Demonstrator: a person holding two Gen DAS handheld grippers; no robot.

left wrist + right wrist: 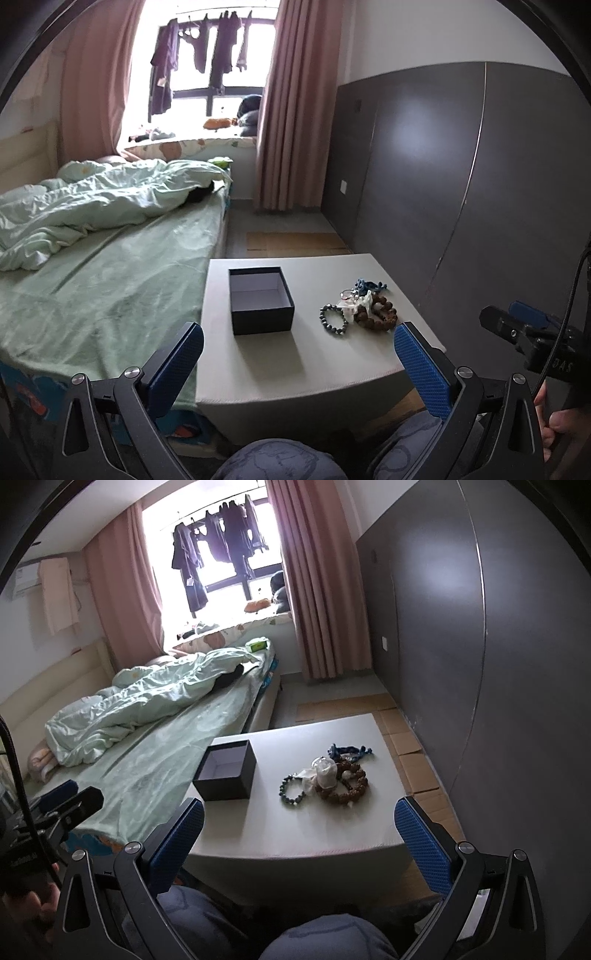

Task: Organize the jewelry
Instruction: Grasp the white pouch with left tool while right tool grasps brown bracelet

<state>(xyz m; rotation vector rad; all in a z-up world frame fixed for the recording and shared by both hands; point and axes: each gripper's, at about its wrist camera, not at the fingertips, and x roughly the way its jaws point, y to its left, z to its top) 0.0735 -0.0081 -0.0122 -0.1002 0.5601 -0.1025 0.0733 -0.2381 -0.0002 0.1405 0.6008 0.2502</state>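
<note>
An open dark box [260, 300] [228, 770] with a pale inside stands empty on the small white table [280, 365] [295, 830]. To its right lies a pile of jewelry: a dark bead bracelet [333, 319] [293, 790], a brown wooden bead bracelet [376, 314] [347, 788], a blue cord piece [369, 285] [349, 751] and small white and clear items [325, 773]. My left gripper [299, 354] is open, held back over the table's near edge. My right gripper [299, 830] is open too, also short of the pile.
A bed [110, 288] with a green sheet and rumpled duvet runs along the table's left side. A dark grey wardrobe [461, 177] stands on the right. Cardboard sheets [410, 753] cover the floor beyond the table. The person's knees [325, 938] sit below the table edge.
</note>
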